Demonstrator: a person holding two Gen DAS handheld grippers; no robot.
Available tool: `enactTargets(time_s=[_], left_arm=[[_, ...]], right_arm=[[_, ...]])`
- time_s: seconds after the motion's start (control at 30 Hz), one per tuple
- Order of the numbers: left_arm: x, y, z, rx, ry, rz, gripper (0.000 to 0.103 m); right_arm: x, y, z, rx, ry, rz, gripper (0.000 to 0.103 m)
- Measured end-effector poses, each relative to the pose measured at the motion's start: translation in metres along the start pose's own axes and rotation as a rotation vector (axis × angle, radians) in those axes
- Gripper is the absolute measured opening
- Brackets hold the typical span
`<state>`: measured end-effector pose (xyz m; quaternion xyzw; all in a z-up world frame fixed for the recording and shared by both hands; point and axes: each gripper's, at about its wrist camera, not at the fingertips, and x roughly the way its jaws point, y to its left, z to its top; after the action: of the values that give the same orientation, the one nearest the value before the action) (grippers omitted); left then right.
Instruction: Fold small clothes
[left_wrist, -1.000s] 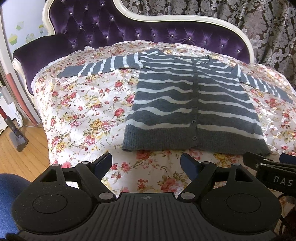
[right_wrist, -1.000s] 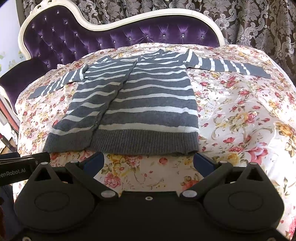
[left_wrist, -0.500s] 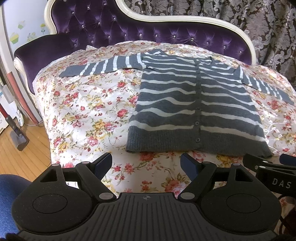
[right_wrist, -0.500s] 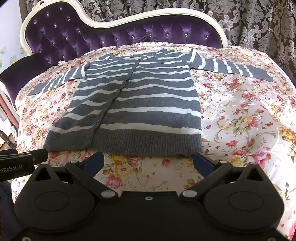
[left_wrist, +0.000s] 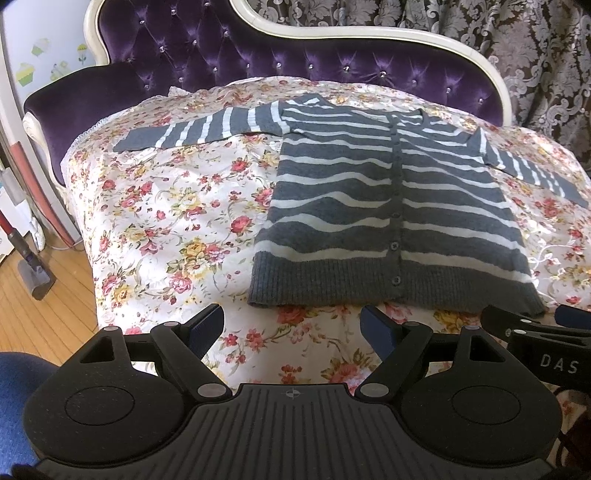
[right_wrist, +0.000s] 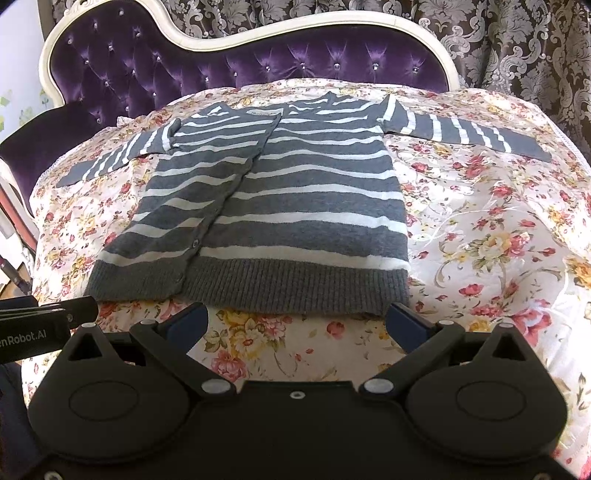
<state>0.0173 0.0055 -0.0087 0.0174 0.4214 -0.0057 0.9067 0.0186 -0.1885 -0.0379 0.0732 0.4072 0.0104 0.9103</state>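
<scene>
The striped cardigan (left_wrist: 391, 206) lies spread flat on the bed (left_wrist: 166, 206), front up and buttoned down the middle. In the left wrist view its body fills the centre and right of the frame. One sleeve (left_wrist: 207, 127) stretches toward the upper left, and the other sleeve (left_wrist: 532, 173) runs off toward the right edge. In the right wrist view the same garment sits in the centre, with its ribbed hem (right_wrist: 258, 284) nearest the camera and its sleeves reaching to the left and to the upper right. No part of it is turned over onto itself: both sleeves lie straight out and the hem is flat. Judging from this, the folding has not begun and the whole of it is left, namely the sleeves, the sides and the final fold of the body.

The left gripper (left_wrist: 291, 325) hangs at the bottom of its view, just short of the hem. Its fingers (left_wrist: 207, 325) stand wide apart with only the floral bedspread between them. The right gripper (right_wrist: 297, 325) sits likewise at the bottom of its frame, fingers (right_wrist: 406, 321) spread wide and empty, their tips close to the hem at its right corner. Neither one touches the knit as far as the views show. The purple tufted headboard (right_wrist: 221, 62) rises behind the cardigan, at the top of both frames.
</scene>
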Motion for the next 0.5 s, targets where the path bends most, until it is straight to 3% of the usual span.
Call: enactTargets(time_s=[0.5], left_arm=[[0.022,0.004,0.016,-0.009,0.034,-0.008,0.080]], right_arm=[[0.022,-0.001,0.015,0.011,0.041,0.018,0.102]])
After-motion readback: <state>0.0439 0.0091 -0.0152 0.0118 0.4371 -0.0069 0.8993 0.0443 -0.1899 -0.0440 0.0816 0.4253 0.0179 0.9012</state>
